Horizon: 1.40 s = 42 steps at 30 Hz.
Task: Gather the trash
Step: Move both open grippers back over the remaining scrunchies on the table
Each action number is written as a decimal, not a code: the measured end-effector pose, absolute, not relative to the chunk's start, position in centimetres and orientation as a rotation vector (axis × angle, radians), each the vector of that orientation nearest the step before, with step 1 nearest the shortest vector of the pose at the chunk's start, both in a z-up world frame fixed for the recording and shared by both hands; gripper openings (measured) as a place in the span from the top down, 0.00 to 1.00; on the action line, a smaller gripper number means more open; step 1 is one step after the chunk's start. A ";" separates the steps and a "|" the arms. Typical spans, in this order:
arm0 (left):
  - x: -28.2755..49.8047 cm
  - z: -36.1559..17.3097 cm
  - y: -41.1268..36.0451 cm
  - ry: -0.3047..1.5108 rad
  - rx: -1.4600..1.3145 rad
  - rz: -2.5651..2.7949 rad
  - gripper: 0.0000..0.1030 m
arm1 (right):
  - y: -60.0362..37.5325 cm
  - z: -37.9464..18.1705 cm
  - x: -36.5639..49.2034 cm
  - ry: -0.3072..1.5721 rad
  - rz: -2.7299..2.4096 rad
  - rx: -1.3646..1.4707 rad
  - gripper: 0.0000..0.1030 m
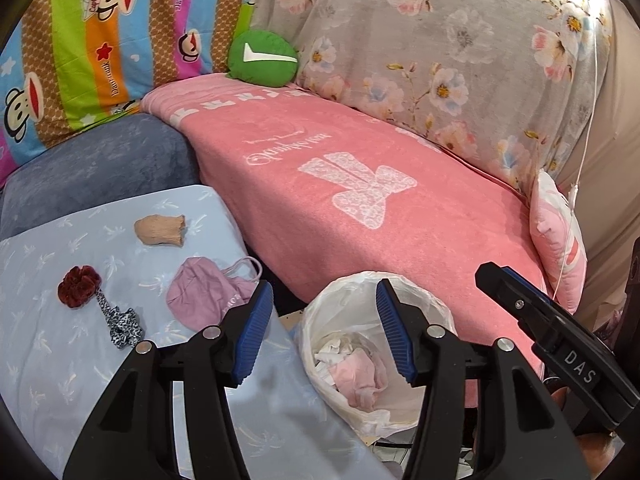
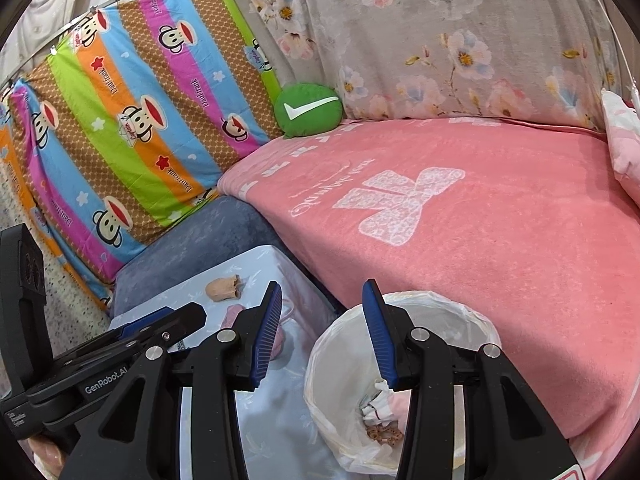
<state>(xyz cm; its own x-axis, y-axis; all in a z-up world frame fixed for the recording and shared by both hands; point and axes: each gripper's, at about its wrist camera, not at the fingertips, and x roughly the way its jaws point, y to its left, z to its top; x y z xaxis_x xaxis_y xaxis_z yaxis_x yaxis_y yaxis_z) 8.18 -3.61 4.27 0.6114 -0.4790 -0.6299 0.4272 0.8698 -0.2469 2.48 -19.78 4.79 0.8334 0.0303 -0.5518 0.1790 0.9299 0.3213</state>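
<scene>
A white-lined trash bin (image 1: 320, 320) stands between the blue table and the pink sofa; it holds crumpled white and pink trash (image 1: 360, 376). In the right wrist view the bin (image 2: 472, 320) holds white and brown scraps (image 2: 380, 420). My left gripper (image 1: 324, 332) is open and empty above the bin's near rim. My right gripper (image 2: 320, 332) is open and empty at the bin's left rim. On the light blue table (image 1: 60, 360) lie a tan sock (image 1: 160, 230), a pink mask (image 1: 204, 296), a dark red scrunchie (image 1: 78, 286) and a leopard-print band (image 1: 120, 324).
A pink blanket (image 1: 360, 200) covers the sofa seat, with a green check-mark cushion (image 1: 262, 58) at the back. A striped monkey-print sheet (image 2: 120, 140) and grey floral sheet (image 2: 440, 40) hang behind. A pink pillow (image 1: 556, 240) lies at the right. A grey-blue stool (image 1: 100, 168) sits behind the table.
</scene>
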 end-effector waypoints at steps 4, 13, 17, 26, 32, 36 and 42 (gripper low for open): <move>8.6 3.9 -2.3 0.755 -0.088 -0.498 0.50 | -18.6 4.6 3.1 0.597 -0.063 0.359 0.59; 9.4 3.0 0.5 0.760 -0.108 -0.446 0.49 | -15.4 4.1 4.9 0.631 -0.018 0.321 0.57; 10.1 2.6 2.2 0.767 -0.126 -0.416 0.45 | -13.5 3.7 6.0 0.651 0.010 0.301 0.57; 12.1 0.7 8.0 0.794 -0.153 -0.305 0.44 | -7.6 1.7 9.1 0.716 0.090 0.254 0.54; 14.0 -1.6 12.9 0.828 -0.156 -0.188 0.36 | -2.7 -0.4 11.8 0.771 0.154 0.213 0.52; 15.6 -3.2 15.9 0.863 -0.167 -0.129 0.33 | 0.6 -2.5 13.9 0.816 0.192 0.189 0.51; 18.4 -5.8 19.6 0.915 -0.181 -0.064 0.31 | 4.8 -6.0 17.0 0.884 0.234 0.150 0.50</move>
